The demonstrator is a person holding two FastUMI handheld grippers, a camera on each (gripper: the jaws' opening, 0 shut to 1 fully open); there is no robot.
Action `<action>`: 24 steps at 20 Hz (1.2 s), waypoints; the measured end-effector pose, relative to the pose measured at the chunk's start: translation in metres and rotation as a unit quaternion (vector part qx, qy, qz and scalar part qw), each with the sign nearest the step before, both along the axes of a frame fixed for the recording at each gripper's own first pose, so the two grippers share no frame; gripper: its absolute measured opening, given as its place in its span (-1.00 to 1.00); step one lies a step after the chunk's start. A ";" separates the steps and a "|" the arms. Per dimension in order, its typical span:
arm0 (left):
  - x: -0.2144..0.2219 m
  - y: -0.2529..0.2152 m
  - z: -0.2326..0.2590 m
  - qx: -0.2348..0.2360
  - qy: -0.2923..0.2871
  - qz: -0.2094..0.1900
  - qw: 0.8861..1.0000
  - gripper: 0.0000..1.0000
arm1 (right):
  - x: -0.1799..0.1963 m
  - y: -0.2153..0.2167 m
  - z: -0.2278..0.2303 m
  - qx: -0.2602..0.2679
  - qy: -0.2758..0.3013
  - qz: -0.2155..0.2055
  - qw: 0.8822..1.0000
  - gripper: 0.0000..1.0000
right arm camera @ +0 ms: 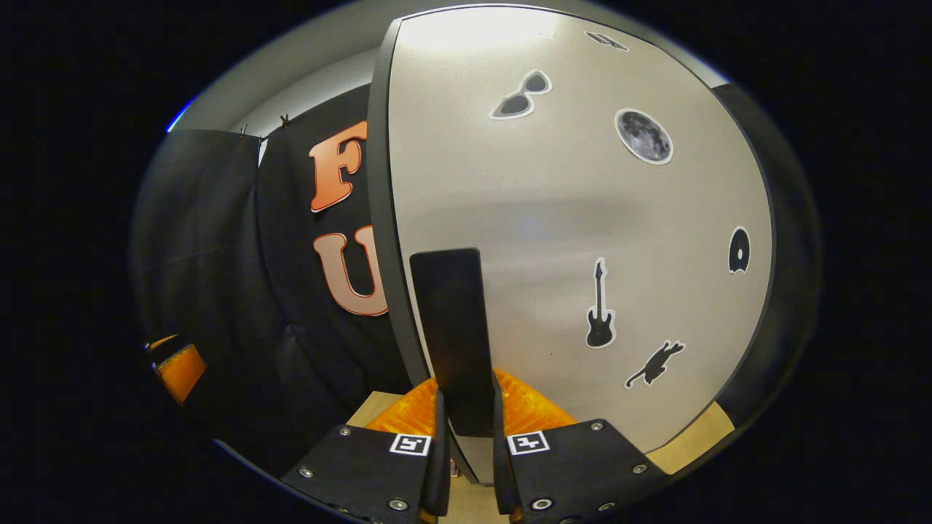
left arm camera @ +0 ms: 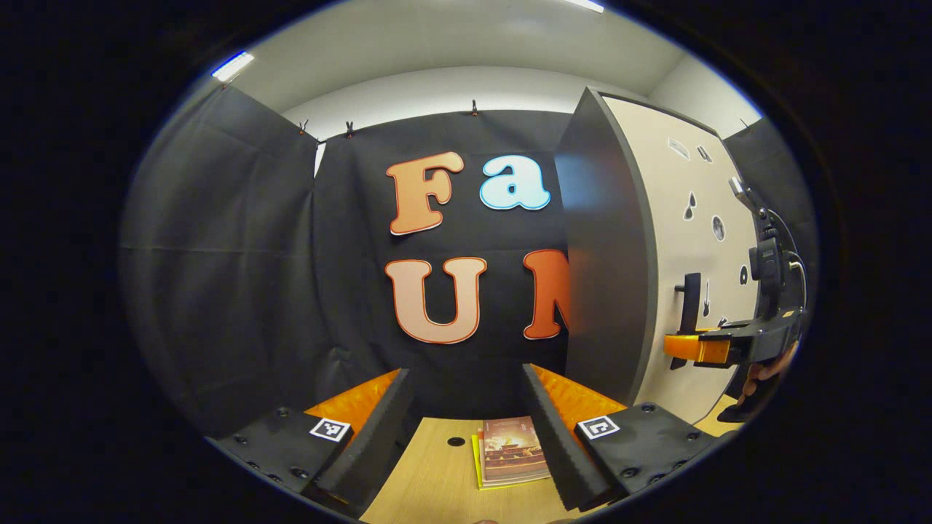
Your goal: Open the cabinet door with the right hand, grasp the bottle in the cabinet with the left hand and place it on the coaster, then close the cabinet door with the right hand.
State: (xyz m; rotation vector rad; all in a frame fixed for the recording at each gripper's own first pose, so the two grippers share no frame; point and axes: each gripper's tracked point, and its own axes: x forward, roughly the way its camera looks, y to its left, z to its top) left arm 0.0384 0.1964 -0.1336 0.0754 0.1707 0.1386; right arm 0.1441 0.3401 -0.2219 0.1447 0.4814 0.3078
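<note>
The cabinet [left arm camera: 604, 276] stands at the right of the wooden table, with a dark side and a beige door [right arm camera: 553, 218] that carries several black stickers. My right gripper [right arm camera: 466, 415] is shut on the door's upright black handle [right arm camera: 451, 327]; the left gripper view shows it from the side [left arm camera: 692, 348], held by a hand. The door lies flat against the cabinet front and hides what is inside. My left gripper [left arm camera: 466, 378] is open above the table, nothing between its fingers. Below it, near its right finger, lies the flat square coaster [left arm camera: 513, 447] with a printed picture.
The light wooden table [left arm camera: 437, 473] has a small dark hole [left arm camera: 456, 441] beside the coaster. Black cloth walls close off the back and left. In the right gripper view the left gripper [right arm camera: 178, 367] sits far to the left.
</note>
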 end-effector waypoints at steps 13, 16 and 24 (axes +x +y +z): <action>0.024 -0.033 -0.003 -0.016 -0.009 -0.021 1.000 0.92 | -0.033 -0.013 0.015 0.030 0.005 0.087 0.996 -0.57; 0.027 -0.047 0.001 -0.013 -0.011 -0.023 1.000 0.97 | -0.039 -0.020 0.016 0.040 0.016 0.108 0.993 -0.57; 0.031 -0.102 0.012 -0.006 -0.023 -0.025 0.999 0.91 | -0.056 -0.041 0.024 0.066 0.027 0.156 0.985 -0.57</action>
